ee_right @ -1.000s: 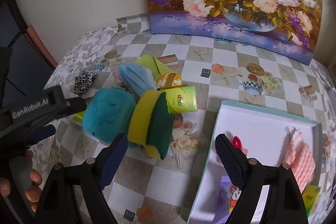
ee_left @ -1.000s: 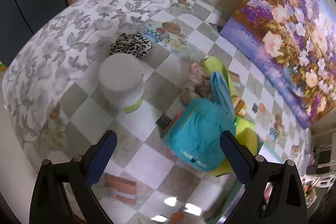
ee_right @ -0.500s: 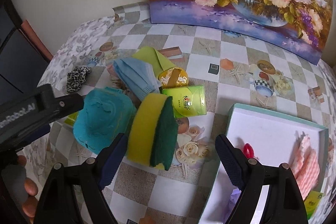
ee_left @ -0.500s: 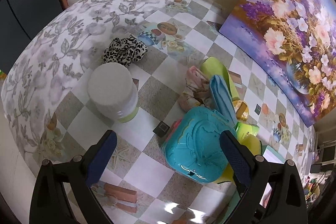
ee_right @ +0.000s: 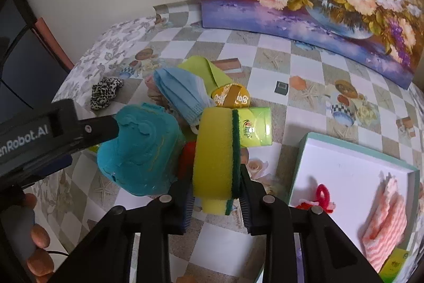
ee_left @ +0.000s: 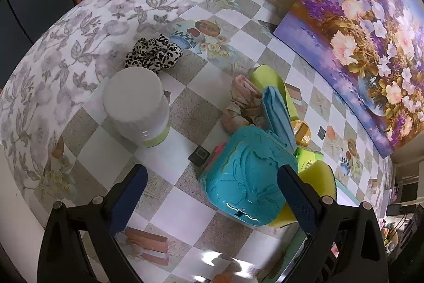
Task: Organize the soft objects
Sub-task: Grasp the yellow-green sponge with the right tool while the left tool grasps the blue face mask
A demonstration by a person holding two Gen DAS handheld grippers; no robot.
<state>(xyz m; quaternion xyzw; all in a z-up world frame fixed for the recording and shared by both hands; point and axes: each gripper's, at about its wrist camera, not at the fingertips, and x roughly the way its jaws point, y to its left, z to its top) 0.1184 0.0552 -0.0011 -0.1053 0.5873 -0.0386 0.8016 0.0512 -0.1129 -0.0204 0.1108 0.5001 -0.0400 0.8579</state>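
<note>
Right gripper point(ee_right: 216, 199) closing on yellow-and-green sponge point(ee_right: 216, 150), pads against both faces, between teal plastic case point(ee_right: 137, 147) and white box point(ee_right: 352, 177) on checkered tablecloth point(ee_right: 275, 57). Left gripper point(ee_left: 210, 192) spread wide and empty above teal case, near white jar point(ee_left: 136, 105).

The sponge point(ee_right: 216, 150) stood on edge between the closing jaws of the right gripper point(ee_right: 216, 206). Just left of that gripper sat the shell-shaped case point(ee_right: 139, 150), and beyond it, past the sponge, lay the tissue pack point(ee_right: 255, 126) and the face mask point(ee_right: 182, 94). The open box point(ee_right: 352, 171) lay to its right on the worktop point(ee_right: 265, 65), a folded cloth point(ee_right: 385, 224) inside. Ahead of the left gripper point(ee_left: 212, 192) stood the jar point(ee_left: 136, 105), the scrunchie point(ee_left: 153, 55) behind it.
</note>
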